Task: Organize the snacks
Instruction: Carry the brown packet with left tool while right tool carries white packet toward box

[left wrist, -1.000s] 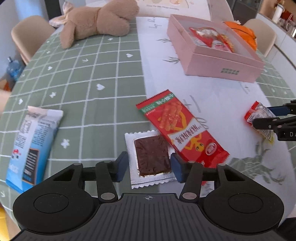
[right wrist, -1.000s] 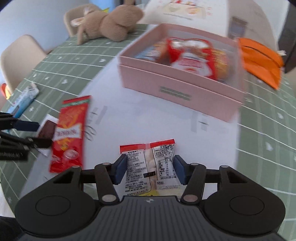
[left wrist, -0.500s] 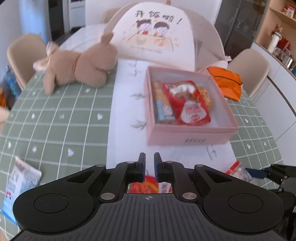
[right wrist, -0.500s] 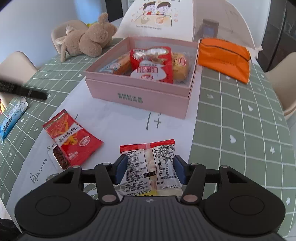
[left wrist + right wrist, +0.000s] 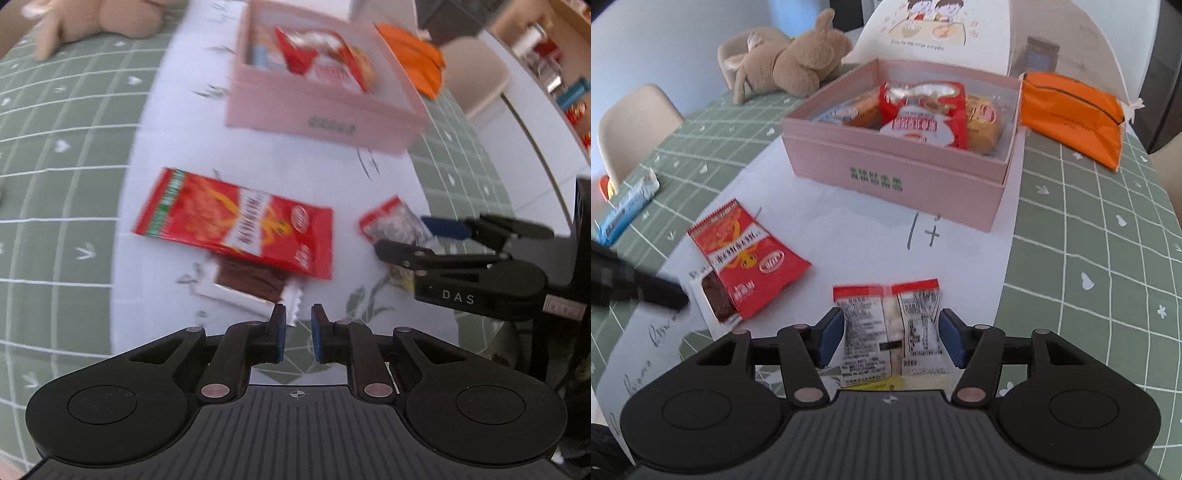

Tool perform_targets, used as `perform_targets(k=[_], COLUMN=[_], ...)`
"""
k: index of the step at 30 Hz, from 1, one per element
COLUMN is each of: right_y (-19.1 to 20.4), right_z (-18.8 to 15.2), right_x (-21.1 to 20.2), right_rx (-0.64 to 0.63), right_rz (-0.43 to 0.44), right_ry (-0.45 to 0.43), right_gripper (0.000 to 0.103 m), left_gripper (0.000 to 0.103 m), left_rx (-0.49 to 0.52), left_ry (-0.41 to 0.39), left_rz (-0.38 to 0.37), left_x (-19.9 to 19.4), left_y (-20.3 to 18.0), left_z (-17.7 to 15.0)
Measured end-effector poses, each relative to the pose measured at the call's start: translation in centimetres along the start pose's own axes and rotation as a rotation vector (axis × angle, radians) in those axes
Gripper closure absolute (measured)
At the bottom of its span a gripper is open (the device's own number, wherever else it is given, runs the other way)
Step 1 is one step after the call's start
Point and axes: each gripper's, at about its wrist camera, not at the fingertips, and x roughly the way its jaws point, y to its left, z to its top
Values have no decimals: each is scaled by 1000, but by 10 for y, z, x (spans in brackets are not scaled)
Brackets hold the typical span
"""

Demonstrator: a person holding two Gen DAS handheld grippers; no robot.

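Small red-and-white snack packet (image 5: 886,332) sits low in the centre of the right wrist view, lying on the white paper (image 5: 849,229), and the right gripper (image 5: 888,341) has its blue pads either side of it, spread about the packet's width; whether they press on it, I cannot tell. In the left wrist view that same packet (image 5: 391,227) shows at right of centre. Left gripper (image 5: 295,334) at bottom centre, jaws nearly together with a narrow gap, nothing between them, tips just by the corner of the brown bar in clear wrap (image 5: 251,282). The long red snack bag (image 5: 236,221) lies partly over that bar. Up top, the pink box (image 5: 897,177) holds several snacks. Blue packet (image 5: 626,201) at far left, plush toy (image 5: 790,70) upper left, orange pouch (image 5: 1071,114) upper right, all on the green checked tablecloth (image 5: 1089,240).
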Motion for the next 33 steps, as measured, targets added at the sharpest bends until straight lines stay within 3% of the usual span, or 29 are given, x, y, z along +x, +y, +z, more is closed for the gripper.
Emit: perform_targets(k=[3,10,14,18,23,25,29,33], right_y=[2,13,17,22,23,23,22,22], right_z=[-5,-14,-16,-17,-21,-23,-22,-23], right_x=[3,2,2,2,1,1,1,2], right_rx=[-12,-43,-38,-33,-22,-17,-23,-14], right_rz=[-3,-29,-36,-42,-48,-50,-49,-52], right_ry=[3,-13,-17,-15,-33,-38,-39,-45], right_gripper=[30,24,19,16,14,13,11,9], left_gripper=[85,84,84,83,83,81,76,75], left_rx=[-11,-122,-150,-80,64,149,281,305], left_ry=[-36,-108,-139,-127,-70,-52,-91,-114], left_rz=[43,168,100,119,123,179,272,359], left_x=[5,5,5,0,-1,12,18,13], left_y=[3,39,46,28,-5,-18,-27,-8], left_z=[3,26,44,44,14,8,0,-6])
